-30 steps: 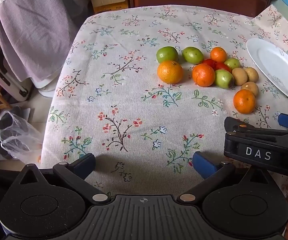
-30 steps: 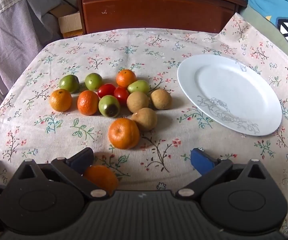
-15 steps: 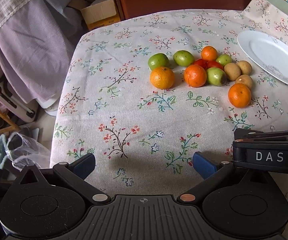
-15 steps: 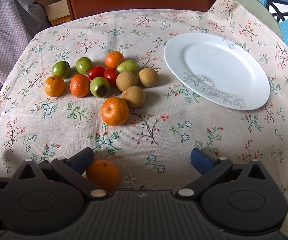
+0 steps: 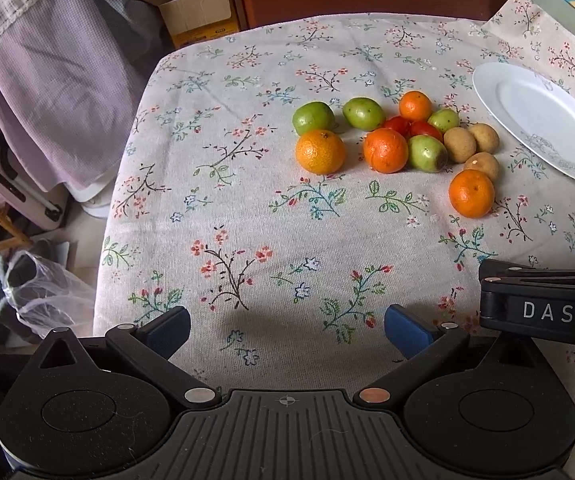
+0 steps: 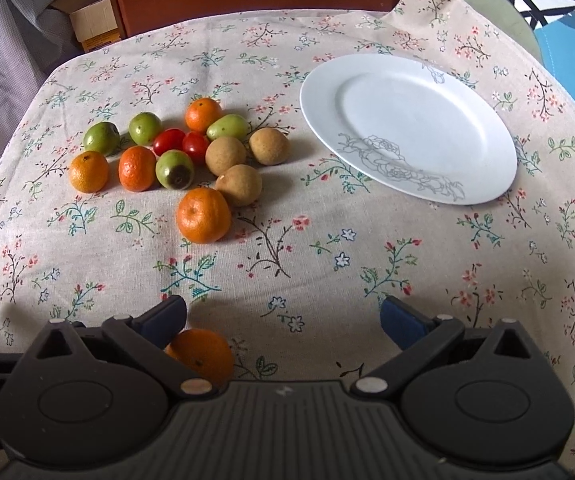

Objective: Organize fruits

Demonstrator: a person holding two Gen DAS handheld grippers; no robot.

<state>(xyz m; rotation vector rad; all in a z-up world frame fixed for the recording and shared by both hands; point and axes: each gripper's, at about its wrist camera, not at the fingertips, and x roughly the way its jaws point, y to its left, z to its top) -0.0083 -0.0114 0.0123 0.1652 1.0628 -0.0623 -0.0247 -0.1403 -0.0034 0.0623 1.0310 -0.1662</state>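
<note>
- Left gripper (image 5: 286, 324): fingers spread wide, nothing between them, above bare floral desk (image 5: 247, 216).
- Right gripper (image 6: 283, 316): fingers apart, empty; one orange (image 6: 203, 354) lies by its left finger.
- Fruit cluster (image 6: 183, 156) sits at 11 o'clock in the right wrist view, with the white plate (image 6: 407, 128) at 1 o'clock, empty.

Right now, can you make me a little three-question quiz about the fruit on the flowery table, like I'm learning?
1. True or false: the round white plate with grey flower drawings holds fruit.
2. How many small red tomatoes sit in the fruit pile?
3. Which fruit lies closest to the right gripper: A, a green fruit; B, a brown fruit; C, a round orange mandarin?

Key: 1 false; 2 two; 3 C, lying by its left finger.
</note>
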